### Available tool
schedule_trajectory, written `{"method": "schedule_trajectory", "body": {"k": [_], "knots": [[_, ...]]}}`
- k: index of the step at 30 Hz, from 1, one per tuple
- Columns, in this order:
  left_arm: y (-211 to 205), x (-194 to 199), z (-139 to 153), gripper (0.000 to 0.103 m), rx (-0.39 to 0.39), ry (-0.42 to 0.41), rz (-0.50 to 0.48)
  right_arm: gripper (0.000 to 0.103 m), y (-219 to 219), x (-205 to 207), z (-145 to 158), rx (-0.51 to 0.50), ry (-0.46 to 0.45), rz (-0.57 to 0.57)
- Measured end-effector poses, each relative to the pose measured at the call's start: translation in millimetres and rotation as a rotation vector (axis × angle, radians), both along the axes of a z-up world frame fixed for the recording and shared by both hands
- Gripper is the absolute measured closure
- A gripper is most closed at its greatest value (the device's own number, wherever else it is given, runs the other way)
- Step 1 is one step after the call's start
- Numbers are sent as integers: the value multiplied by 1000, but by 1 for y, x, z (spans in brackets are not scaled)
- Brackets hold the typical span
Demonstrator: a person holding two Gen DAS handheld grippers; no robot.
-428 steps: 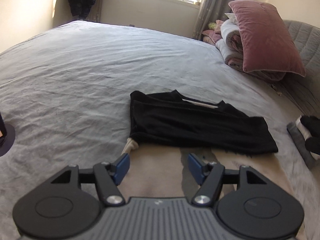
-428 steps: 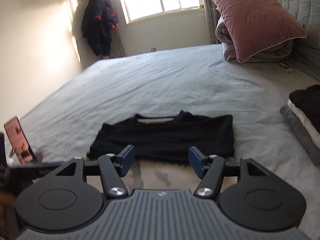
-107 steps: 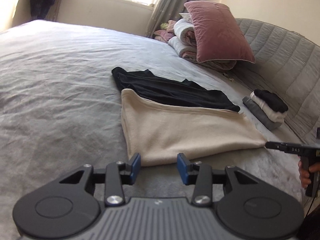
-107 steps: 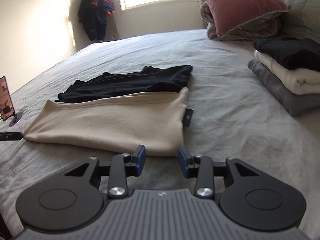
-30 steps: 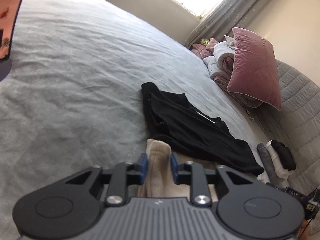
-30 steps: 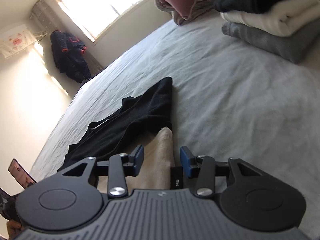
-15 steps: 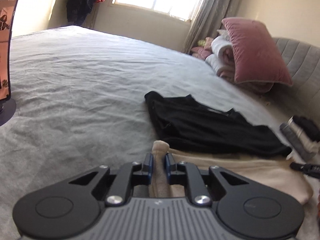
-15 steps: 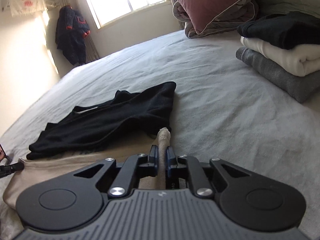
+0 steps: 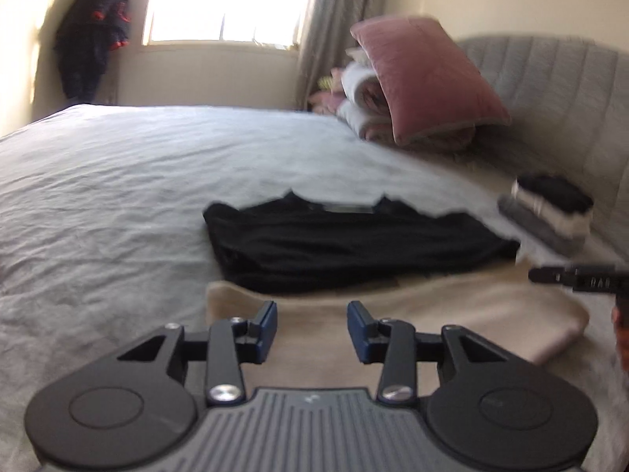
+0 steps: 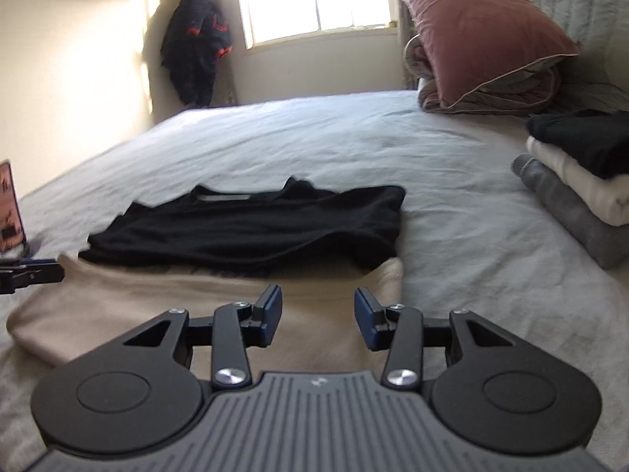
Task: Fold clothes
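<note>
Nearest you, your left gripper (image 9: 312, 326) and right gripper (image 10: 318, 320) both hang with jaws apart, gripping nothing. Directly beneath and just ahead of each lies the beige garment (image 9: 452, 306), doubled into a long flat band across the grey bedsheet (image 9: 118, 181). Beyond its far edge, touching or slightly overlapping it, the black T-shirt (image 10: 251, 232) lies folded into a similar band, collar away from you. Farther off, ahead and to the right of your right gripper, three folded garments form a stack (image 10: 582, 185). Judged by shape, both bands are only partly folded: crosswise folds and stacking appear to remain. The pink cushion (image 10: 483, 27) stands farthest.
</note>
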State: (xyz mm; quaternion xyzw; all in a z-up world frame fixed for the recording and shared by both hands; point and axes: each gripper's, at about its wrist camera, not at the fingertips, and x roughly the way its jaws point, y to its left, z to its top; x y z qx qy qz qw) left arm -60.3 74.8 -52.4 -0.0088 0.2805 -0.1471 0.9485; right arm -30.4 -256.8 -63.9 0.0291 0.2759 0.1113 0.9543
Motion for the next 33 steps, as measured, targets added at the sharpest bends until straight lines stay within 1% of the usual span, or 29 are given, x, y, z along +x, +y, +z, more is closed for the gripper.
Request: {"method": "schedule_trajectory", "body": {"k": [2,3,6,7,10,12,13,16,18,21,25,27,29,33], "knots": [[2,2,-10,63,55,21,24,60,-4,-3,1,12,16,-3],[7,2,-12,63,54,19,29,64,-7,-5,2,24,22,-5],[22,-7,-4,63,-6,29,50,62,-16,-12,5,57,39,-12],[27,-11,-1,63,-27,34,54,57,-20,-14,6,68,45,-14],[38,-23,9,54,-74,56,62,56,-29,-20,10,102,63,-21],[48,-29,14,53,-133,97,83,56,-34,-28,13,144,91,-29],[55,-29,15,52,-174,132,98,56,-37,-31,14,161,111,-33],[75,-25,12,51,-306,263,130,56,-47,-40,16,207,168,-58],[87,-22,8,51,-389,354,145,56,-57,-44,16,256,208,-85],[97,-21,-2,50,-466,458,152,56,-73,-49,15,345,251,-118],[107,-25,-14,50,-580,529,135,56,-89,-48,7,485,339,-136],[108,-25,-20,50,-641,563,114,56,-90,-46,1,534,376,-137],[107,-23,-27,50,-680,588,81,55,-89,-42,-4,560,394,-134],[104,-18,-37,50,-732,604,63,56,-89,-32,-11,620,400,-120]]}}
